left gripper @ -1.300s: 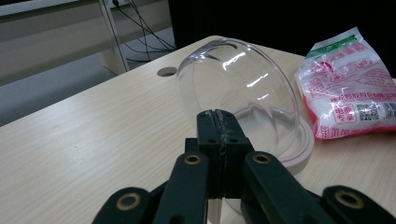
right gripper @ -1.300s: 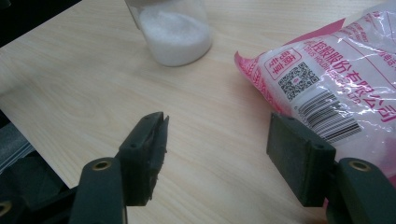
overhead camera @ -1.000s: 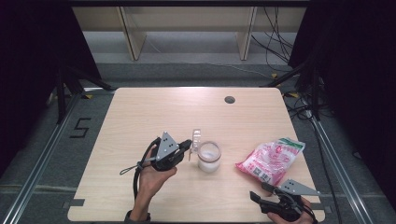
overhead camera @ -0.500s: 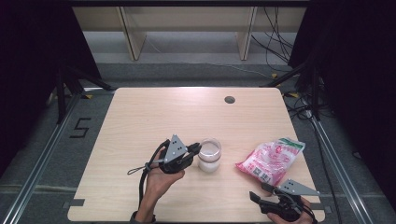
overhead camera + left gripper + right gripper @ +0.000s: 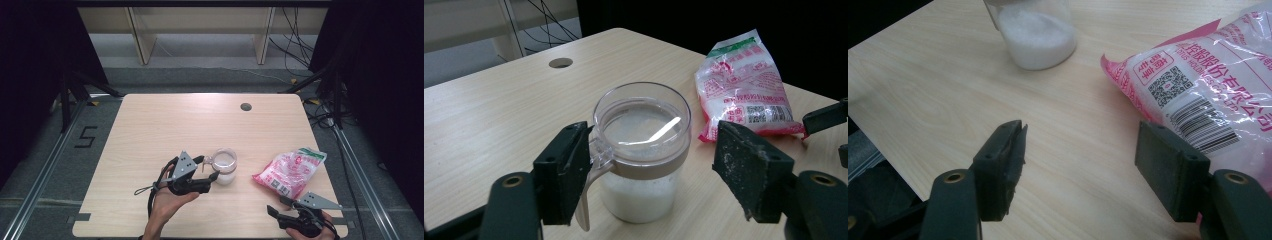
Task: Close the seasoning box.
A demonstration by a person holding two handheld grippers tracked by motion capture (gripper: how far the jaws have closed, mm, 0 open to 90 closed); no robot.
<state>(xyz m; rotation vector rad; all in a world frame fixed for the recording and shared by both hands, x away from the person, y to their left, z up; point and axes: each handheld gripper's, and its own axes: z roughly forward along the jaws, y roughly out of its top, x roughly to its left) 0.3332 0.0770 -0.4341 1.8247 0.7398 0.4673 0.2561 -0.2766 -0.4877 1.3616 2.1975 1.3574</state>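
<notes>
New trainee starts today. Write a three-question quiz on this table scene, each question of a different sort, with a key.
1. True or false: the left gripper has its pads clamped on the clear cup.
2. Multiple choice: What lies in the cup with the white powder? A) a clear spoon B) a red straw C) a metal fork
3. Fill in: the right gripper stands beside the pink ___ on the wooden table.

Key:
1. False: the jaws have just been opening and stand apart, with the cup between them.
2. A: the clear spoon.
3. Bag: the pink bag, barcode showing, ungripped.
</notes>
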